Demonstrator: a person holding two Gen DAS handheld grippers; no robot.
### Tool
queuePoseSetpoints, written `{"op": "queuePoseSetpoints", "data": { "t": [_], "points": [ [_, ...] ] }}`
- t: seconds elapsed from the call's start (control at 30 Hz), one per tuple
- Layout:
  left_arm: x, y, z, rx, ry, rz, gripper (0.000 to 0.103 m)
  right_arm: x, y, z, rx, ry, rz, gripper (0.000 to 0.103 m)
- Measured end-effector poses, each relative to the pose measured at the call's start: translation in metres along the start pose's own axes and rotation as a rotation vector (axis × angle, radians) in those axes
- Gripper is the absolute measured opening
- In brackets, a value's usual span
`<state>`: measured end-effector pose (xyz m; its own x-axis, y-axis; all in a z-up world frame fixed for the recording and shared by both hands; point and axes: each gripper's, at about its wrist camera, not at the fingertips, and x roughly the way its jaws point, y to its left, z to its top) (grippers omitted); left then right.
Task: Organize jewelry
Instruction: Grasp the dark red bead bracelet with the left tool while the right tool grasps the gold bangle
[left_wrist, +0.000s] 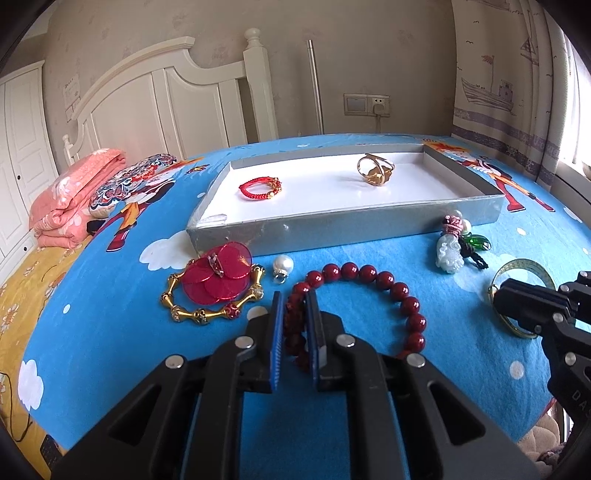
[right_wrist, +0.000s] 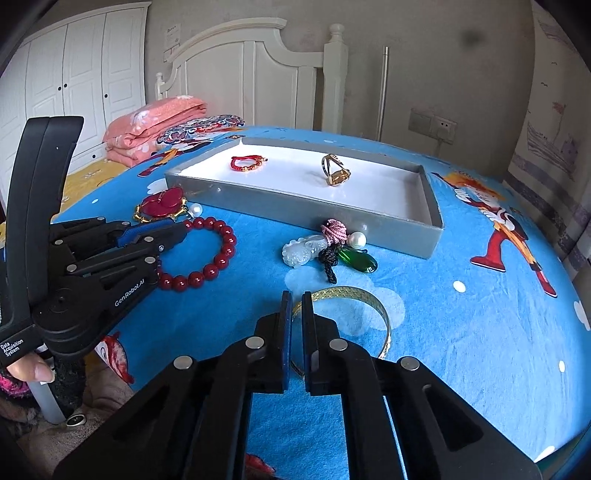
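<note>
**Both Grippers Closed on Bracelets; Tray Holds Two Pieces**

The left gripper (left_wrist: 294, 306) stands with its blue-padded jaws pinched on the near-left arc of the red bead bracelet (left_wrist: 384, 291), which lies flat on the blue bedspread (left_wrist: 110, 314). The grip takes the string of beads across its thickness, judged to be the surest hold for lifting a loop that would otherwise roll or sag.

The right gripper (right_wrist: 294, 306) has its jaws drawn close on the near rim of the gold bangle (right_wrist: 369, 302), one finger inside the hoop and one outside. The gap between the pads is narrow, and the thin band sits within it; contact appears made, though the exact point is partly hidden by the fingers.

The grey tray (left_wrist: 332, 227) lies beyond both, open side up, and already holds a red cord ring (left_wrist: 260, 188) and a gold ring (left_wrist: 375, 170), set apart on its white floor. This spacing suggests each piece is given its own place.

Outside the tray lie a gold link bracelet (left_wrist: 207, 306) with a red disc ornament (left_wrist: 218, 275) resting on it, a loose pearl (left_wrist: 283, 266) just beside it, and a jade pendant (left_wrist: 448, 254) with a green stone (left_wrist: 478, 242) near the tray's front wall.

Judgement: the two bracelets are the next pieces bound for the tray; the task is under half done.
</note>
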<state>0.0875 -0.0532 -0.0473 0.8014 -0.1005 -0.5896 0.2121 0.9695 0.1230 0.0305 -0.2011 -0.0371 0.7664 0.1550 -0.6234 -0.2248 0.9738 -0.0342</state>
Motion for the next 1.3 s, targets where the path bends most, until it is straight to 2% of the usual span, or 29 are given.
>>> {"op": "queuePoseSetpoints", "data": {
  "t": [0.27, 0.33, 0.37, 0.4, 0.43, 0.57, 0.63, 0.7, 0.83, 0.87, 0.9, 1.1, 1.3],
  "points": [
    [-0.001, 0.000, -0.001, 0.000, -0.003, -0.003, 0.012, -0.018, -0.014, 0.000, 0.064, -0.044, 0.035, 0.004],
    [-0.001, 0.001, -0.001, -0.001, -0.003, -0.004, 0.012, -0.021, -0.020, -0.002, 0.071, -0.048, 0.026, 0.016],
    [-0.001, 0.001, -0.001, -0.002, -0.003, -0.004, 0.012, -0.022, -0.024, -0.003, 0.084, -0.050, 0.019, 0.038],
    [-0.001, 0.001, -0.001, -0.002, -0.003, -0.005, 0.012, -0.023, -0.030, -0.005, 0.107, -0.052, 0.014, 0.067],
    [-0.001, 0.000, -0.001, -0.002, -0.003, -0.005, 0.012, -0.024, -0.035, -0.007, 0.137, -0.060, 0.010, 0.075],
    [-0.001, 0.000, -0.001, -0.001, -0.004, -0.003, 0.012, -0.021, -0.044, -0.014, 0.190, -0.039, 0.025, 0.081],
    [-0.001, 0.000, -0.001, 0.001, -0.004, -0.001, 0.012, -0.017, -0.039, -0.015, 0.172, -0.026, 0.031, 0.082],
    [-0.001, 0.000, -0.001, 0.002, -0.006, 0.000, 0.012, -0.011, -0.030, -0.016, 0.123, -0.016, -0.008, 0.080],
    [-0.001, 0.001, -0.001, 0.002, -0.004, -0.003, 0.012, -0.003, -0.022, -0.017, 0.075, -0.020, -0.041, 0.069],
    [-0.001, 0.001, 0.000, -0.002, -0.001, -0.007, 0.012, -0.003, -0.023, -0.017, 0.070, -0.029, -0.044, 0.057],
    [-0.001, 0.002, 0.000, -0.004, 0.003, -0.011, 0.012, -0.004, -0.023, -0.018, 0.070, -0.032, -0.046, 0.056],
    [-0.001, 0.003, -0.001, -0.008, 0.004, -0.014, 0.012, -0.009, -0.025, -0.021, 0.084, -0.060, -0.059, 0.056],
    [-0.006, 0.017, -0.002, -0.083, 0.005, -0.102, 0.010, -0.020, -0.029, -0.020, 0.107, -0.098, -0.065, 0.056]
  ]
}}
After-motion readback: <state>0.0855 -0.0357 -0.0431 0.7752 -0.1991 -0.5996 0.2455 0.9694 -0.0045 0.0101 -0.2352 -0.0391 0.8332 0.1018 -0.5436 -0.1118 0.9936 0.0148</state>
